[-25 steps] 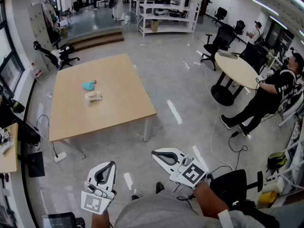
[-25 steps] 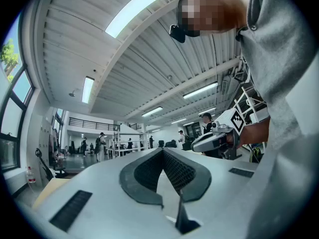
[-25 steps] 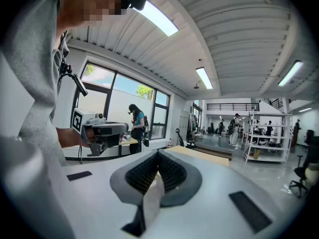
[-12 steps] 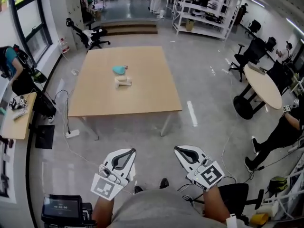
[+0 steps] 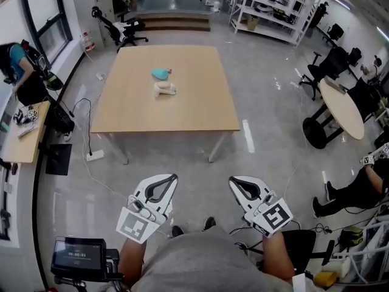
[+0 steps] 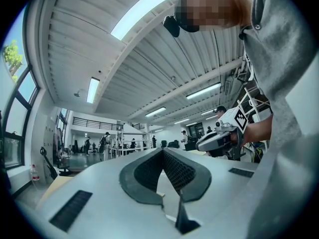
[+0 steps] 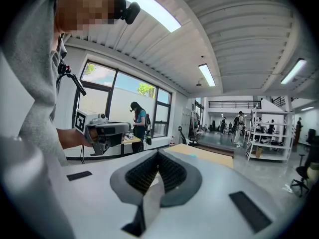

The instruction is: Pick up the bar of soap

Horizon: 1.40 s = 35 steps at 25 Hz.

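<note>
Pale oblong soap (image 5: 165, 89) (square wooden table (image 5: 200, 102))

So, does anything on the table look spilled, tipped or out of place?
Nothing stands out. The table holds only a teal object and a pale object, close together, with nothing spilled. The left gripper and right gripper are shut, empty and well short of the table.
</note>
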{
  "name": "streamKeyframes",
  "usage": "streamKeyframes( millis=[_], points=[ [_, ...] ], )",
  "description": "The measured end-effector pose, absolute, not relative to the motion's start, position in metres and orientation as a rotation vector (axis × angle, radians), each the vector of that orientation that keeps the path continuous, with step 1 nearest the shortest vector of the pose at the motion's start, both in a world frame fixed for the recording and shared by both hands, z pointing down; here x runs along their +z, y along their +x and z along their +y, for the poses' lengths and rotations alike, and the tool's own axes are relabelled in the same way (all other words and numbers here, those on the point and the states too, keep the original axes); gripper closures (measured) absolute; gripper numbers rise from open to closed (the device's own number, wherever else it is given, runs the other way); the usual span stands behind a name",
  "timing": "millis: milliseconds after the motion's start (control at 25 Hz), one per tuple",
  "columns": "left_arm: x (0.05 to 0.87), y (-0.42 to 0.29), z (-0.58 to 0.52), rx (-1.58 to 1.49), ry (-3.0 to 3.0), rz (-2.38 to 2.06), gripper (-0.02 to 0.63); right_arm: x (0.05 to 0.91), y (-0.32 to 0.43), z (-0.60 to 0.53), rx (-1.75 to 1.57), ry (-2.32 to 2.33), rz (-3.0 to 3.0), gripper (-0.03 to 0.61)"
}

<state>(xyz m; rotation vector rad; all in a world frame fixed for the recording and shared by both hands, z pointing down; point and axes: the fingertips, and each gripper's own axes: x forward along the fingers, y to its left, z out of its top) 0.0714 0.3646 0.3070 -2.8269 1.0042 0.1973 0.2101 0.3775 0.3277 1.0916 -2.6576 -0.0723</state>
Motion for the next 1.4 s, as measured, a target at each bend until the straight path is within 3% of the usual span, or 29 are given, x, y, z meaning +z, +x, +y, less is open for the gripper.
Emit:
streamKeyframes(
  millis=[560,1400],
  points=[
    [0.308,0.061,0.33,0.215,-2.807,1.017,0.607,0.325,0.202,0.35,-0.014,1.081,-2.739,0.571],
    [0.323,0.064,0.13,0.131,-2.737,1.255,0.607,0.334,0.197,0.13,0.041,0.871,-2.873,0.571]
  ],
)
